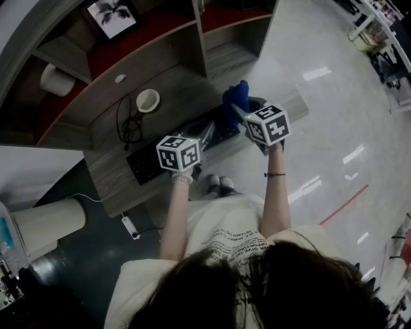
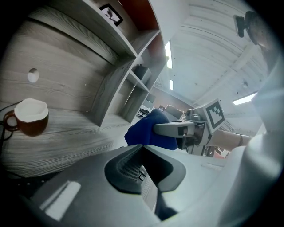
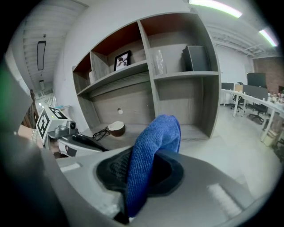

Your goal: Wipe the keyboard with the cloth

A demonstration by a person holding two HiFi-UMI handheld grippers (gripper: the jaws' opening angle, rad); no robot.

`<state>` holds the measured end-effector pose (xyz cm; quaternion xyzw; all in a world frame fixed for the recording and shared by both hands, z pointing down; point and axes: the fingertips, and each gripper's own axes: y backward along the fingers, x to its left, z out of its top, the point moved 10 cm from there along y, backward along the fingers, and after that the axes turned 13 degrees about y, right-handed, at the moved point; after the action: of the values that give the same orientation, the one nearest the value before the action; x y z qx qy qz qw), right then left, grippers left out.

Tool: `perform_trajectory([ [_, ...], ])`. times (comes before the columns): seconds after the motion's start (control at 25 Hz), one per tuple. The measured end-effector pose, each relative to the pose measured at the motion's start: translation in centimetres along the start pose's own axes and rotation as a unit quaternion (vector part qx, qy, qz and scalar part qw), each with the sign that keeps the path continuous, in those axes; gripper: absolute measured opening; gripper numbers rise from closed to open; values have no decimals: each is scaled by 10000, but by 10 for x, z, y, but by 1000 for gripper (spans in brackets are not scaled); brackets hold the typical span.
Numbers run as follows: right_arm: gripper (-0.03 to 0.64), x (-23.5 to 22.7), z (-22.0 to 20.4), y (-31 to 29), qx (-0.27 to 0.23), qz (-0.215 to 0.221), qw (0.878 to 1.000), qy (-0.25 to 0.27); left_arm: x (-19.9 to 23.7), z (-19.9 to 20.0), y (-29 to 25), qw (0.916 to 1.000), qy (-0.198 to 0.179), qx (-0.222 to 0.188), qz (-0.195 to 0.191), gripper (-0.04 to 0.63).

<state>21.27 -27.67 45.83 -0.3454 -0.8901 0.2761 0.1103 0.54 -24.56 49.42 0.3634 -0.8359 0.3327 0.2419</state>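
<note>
The black keyboard (image 1: 146, 164) lies along the front of the grey wooden desk (image 1: 109, 180). My right gripper (image 1: 239, 112) hangs over its right end, shut on a blue cloth (image 1: 237, 95). The cloth (image 3: 153, 148) stands up folded between the jaws of that gripper (image 3: 142, 177). The left gripper view shows the same cloth (image 2: 146, 131) bunched at the right gripper's tip (image 2: 156, 129). My left gripper (image 1: 205, 133) hovers over the keyboard's middle, jaws together with nothing in them (image 2: 141, 167). The two tips are close, left gripper (image 3: 104, 149) just left of the cloth.
A brown cup (image 1: 148, 100) with a white inside stands at the desk's back, with glasses and a cable (image 1: 130, 125) beside it. Shelves (image 3: 177, 75) rise behind, holding a framed picture (image 1: 112, 16). A power strip (image 1: 130, 226) lies on the floor under the desk's edge.
</note>
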Motion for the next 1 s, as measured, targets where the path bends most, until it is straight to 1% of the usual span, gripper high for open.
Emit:
perform_trajectory([
  [0.28, 59, 3, -9, -12, 207, 167, 9996, -25, 6, -4, -4, 9999, 103, 78, -6, 3],
  [0.48, 59, 8, -15, -18, 373, 311, 9988, 57, 7, -8, -5, 9998, 166, 88, 2, 3],
  [1.0, 60, 24, -26, -31, 398, 712, 9966, -70, 3, -22, 5, 9994, 306, -28, 135, 3],
])
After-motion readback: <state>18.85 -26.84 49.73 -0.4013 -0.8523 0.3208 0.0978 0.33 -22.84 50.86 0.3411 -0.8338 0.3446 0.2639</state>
